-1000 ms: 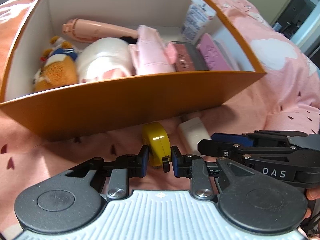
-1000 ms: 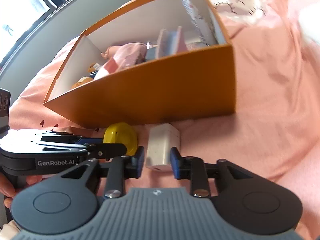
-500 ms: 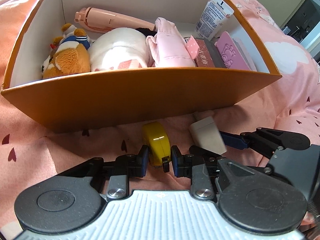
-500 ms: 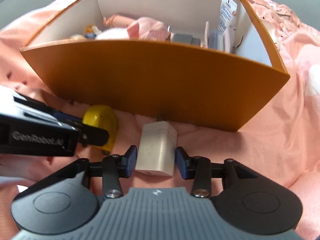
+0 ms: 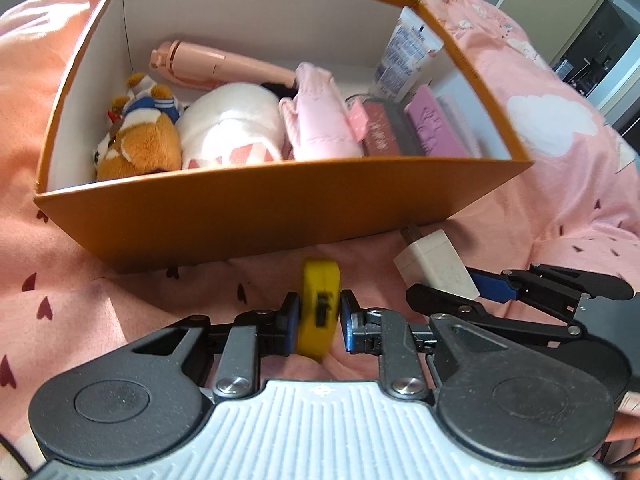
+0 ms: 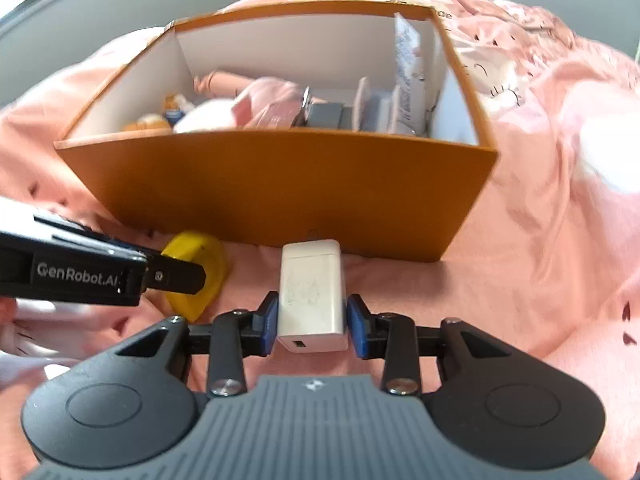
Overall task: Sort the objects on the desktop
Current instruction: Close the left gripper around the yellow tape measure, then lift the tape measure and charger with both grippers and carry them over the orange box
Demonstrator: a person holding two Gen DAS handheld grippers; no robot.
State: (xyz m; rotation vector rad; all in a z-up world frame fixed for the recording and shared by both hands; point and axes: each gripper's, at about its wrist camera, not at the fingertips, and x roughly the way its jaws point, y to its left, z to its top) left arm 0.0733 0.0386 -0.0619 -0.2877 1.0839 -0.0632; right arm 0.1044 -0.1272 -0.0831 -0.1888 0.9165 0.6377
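Pink bedspread point(image 5: 100, 280), orange box point(image 5: 280, 208) on it. Left gripper point(image 5: 319, 320) closing on yellow tape measure point(image 5: 319, 308). Right gripper point(image 6: 312, 326) closing on white charger point(image 6: 312, 292).

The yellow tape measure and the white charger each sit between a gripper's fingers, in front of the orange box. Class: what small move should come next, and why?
Probably lift both over the orange box wall: the left gripper, closing, pinches the yellow tape measure; the right gripper, closing, flanks the white charger.
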